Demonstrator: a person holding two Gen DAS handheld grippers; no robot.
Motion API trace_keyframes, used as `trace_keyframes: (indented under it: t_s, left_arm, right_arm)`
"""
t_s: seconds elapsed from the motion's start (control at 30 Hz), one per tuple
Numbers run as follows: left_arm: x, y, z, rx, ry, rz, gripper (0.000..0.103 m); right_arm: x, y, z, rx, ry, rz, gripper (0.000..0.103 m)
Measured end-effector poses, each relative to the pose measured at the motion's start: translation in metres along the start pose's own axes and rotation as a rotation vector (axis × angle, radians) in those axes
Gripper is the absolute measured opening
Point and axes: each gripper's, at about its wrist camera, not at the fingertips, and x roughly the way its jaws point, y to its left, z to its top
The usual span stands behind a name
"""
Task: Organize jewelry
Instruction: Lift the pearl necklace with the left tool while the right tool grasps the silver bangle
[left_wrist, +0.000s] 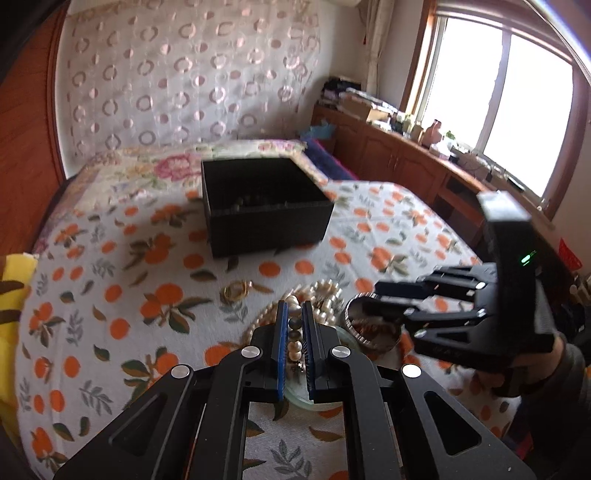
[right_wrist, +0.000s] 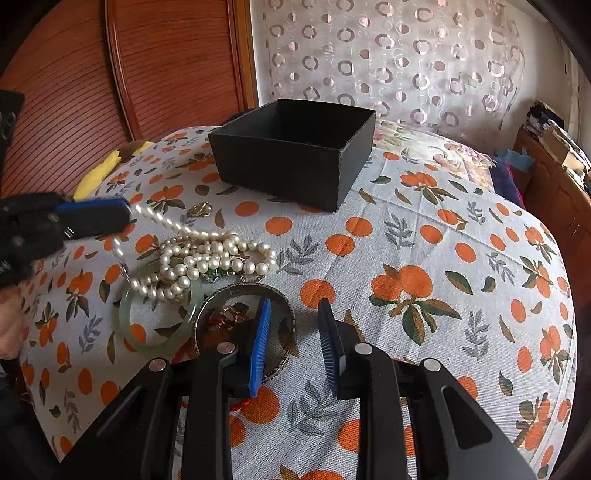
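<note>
A pearl necklace (right_wrist: 207, 258) lies heaped on the orange-print bed, partly over a pale green bangle (right_wrist: 159, 325) and just beside a metal bangle (right_wrist: 243, 317); it looks limp, slippery and fairly light, best pinched across a few beads. The left hand-held gripper (left_wrist: 294, 325) is closed on one strand, lifting it off the pile. The right hand-held gripper (right_wrist: 293, 339) stands open and empty over the metal bangle, with the open black box (right_wrist: 291, 166) well beyond.
</note>
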Motion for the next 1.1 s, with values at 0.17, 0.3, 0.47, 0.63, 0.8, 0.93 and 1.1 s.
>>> trace_keyframes:
  t_s: [0.17,0.3,0.47,0.63,0.8,0.93,1.1]
  left_arm:
    - [-0.018,-0.006,0.01,0.01,-0.049,0.003,0.007]
    - [-0.032,-0.01,0.017,0.016,-0.086,0.001,0.007]
    - [-0.045,-0.012,0.023,0.02,-0.118,0.002,0.007]
    - [-0.052,-0.012,0.028,0.024,-0.138,0.011,0.007]
    - [-0.06,-0.011,0.033,0.039,-0.157,0.023,0.007]
    - [-0.065,-0.011,0.038,0.05,-0.169,0.034,0.007]
    - [-0.075,-0.011,0.048,0.059,-0.199,0.039,0.007]
  right_arm:
    - [0.0,0.0,0.0,0.001,0.0,0.001,0.028]
    - [0.0,0.0,0.0,0.0,0.0,0.0,0.028]
    - [0.0,0.0,0.0,0.001,0.0,0.001,0.028]
    - [0.0,0.0,0.0,-0.001,0.0,-0.001,0.028]
    - [0.001,0.002,0.0,-0.009,0.002,-0.003,0.021]
    - [0.0,0.006,0.0,-0.043,0.003,-0.003,0.006]
    - [-0.007,0.003,0.0,-0.054,-0.011,-0.009,0.004]
